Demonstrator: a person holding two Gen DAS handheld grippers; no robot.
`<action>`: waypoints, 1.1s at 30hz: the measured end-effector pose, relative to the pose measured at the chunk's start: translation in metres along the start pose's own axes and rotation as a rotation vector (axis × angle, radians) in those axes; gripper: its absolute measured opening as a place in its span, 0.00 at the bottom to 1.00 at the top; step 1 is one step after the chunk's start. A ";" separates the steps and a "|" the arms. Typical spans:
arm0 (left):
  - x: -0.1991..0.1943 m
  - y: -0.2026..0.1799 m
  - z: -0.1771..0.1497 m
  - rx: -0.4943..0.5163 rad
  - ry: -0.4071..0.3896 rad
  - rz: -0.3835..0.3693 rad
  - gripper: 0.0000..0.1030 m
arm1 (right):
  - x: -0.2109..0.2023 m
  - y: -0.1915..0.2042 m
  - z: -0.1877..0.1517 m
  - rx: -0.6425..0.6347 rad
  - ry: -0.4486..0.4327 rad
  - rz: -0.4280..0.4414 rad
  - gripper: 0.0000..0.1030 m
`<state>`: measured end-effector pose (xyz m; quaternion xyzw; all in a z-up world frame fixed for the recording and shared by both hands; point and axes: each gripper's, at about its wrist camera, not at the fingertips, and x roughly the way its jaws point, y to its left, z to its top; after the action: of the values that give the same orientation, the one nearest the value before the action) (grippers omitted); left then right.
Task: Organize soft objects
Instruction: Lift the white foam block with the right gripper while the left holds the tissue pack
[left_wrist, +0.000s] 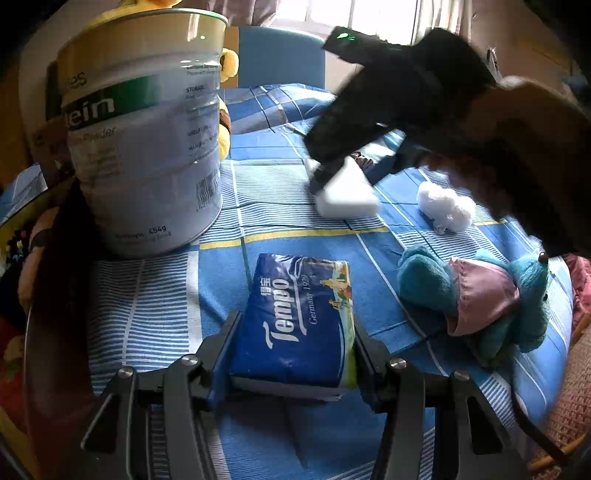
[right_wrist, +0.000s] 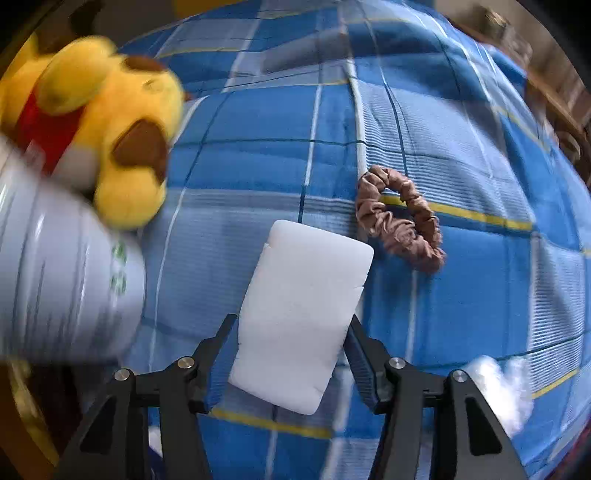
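Blue checked bedsheet (left_wrist: 258, 199) covers everything. Left gripper (left_wrist: 291, 347) squeezes the Tempo tissue pack (left_wrist: 295, 317) near a white tin (left_wrist: 144, 129). Right gripper (right_wrist: 290, 354) sits around the white sponge (right_wrist: 303, 314), maybe just touching it, beside a brown scrunchie (right_wrist: 402, 221).

- The tissue pack (left_wrist: 295, 325) lies on the bedcover (left_wrist: 229, 206), between the left gripper (left_wrist: 293, 354) jaws.
- Ahead-left of those jaws stands the tin (left_wrist: 144, 147); ahead-right lies the plush toy (left_wrist: 476, 299).
- The sponge (right_wrist: 299, 317) lies between the right gripper (right_wrist: 290, 350) jaws.
- The scrunchie (right_wrist: 400, 219) lies just ahead-right of the sponge; the cotton wad (right_wrist: 498, 384) lies right of the jaws.
- The stuffed bear (right_wrist: 107, 129) lies ahead-left, behind the tin.
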<state>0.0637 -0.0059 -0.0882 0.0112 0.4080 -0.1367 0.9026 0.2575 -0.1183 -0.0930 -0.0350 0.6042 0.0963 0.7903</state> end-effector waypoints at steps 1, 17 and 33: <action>0.000 0.000 0.000 0.000 0.000 0.000 0.54 | -0.002 0.000 -0.009 -0.027 0.008 -0.001 0.54; 0.007 -0.010 0.003 0.043 0.005 0.061 0.53 | -0.005 -0.020 -0.045 0.013 -0.173 0.062 0.55; -0.045 -0.018 0.017 0.035 -0.031 0.061 0.52 | -0.009 -0.019 -0.050 -0.018 -0.213 0.067 0.56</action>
<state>0.0431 -0.0146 -0.0415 0.0373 0.3909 -0.1163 0.9123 0.2113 -0.1462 -0.0986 -0.0113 0.5165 0.1314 0.8461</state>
